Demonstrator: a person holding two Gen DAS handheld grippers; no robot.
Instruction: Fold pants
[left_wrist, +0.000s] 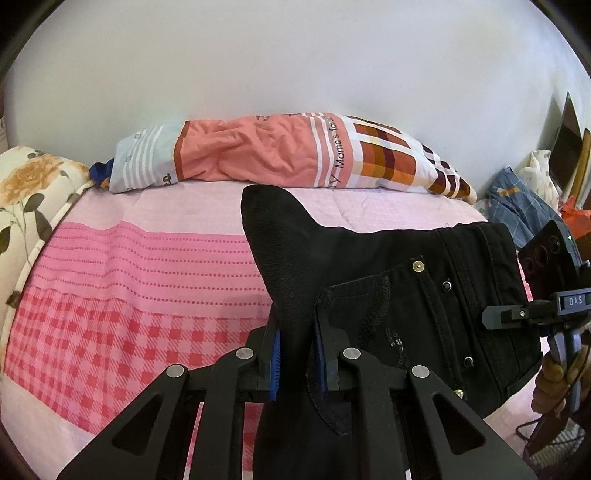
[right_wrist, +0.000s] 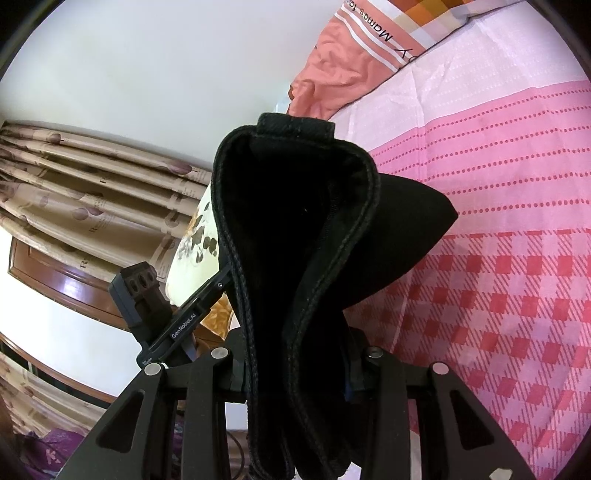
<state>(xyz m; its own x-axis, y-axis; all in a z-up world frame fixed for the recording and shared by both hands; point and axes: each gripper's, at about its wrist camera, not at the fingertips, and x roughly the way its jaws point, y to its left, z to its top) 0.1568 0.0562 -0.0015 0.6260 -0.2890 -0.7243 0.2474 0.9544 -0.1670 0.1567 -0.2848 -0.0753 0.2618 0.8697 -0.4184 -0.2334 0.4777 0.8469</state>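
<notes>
Both claws are clamped on the black pants (left_wrist: 406, 295), which hang lifted above the bed. Left claw (left_wrist: 297, 354) has its blue-padded fingers (left_wrist: 276, 363) pressed on a dark fold of the fabric that rises in a pointed peak ahead of it, while the waistband with its metal rivets and buttons stretches off to that claw's right. At the far right of this view the right claw's body appears, with the person's hand (left_wrist: 561, 373) around its handle.

Right claw (right_wrist: 295, 373) grips a thick doubled band of the pants (right_wrist: 295, 229), stitched edges running up on either side of a dark hollow, and a rounded flap of cloth juts out to its right. The left claw's body, a camera block mounted on it, sits just to its left.

Beneath and beyond the claws lies the bed (left_wrist: 129, 277), covered in a pink sheet with dotted stripes and red checks. Ahead of the left claw a rolled quilt (left_wrist: 288, 155) in orange, white and plaid rests against the white wall. A floral pillow (left_wrist: 33, 195) lies far to its left, crumpled clothes (left_wrist: 517, 203) far to its right. Left of the right claw hang patterned curtains (right_wrist: 92, 192).
</notes>
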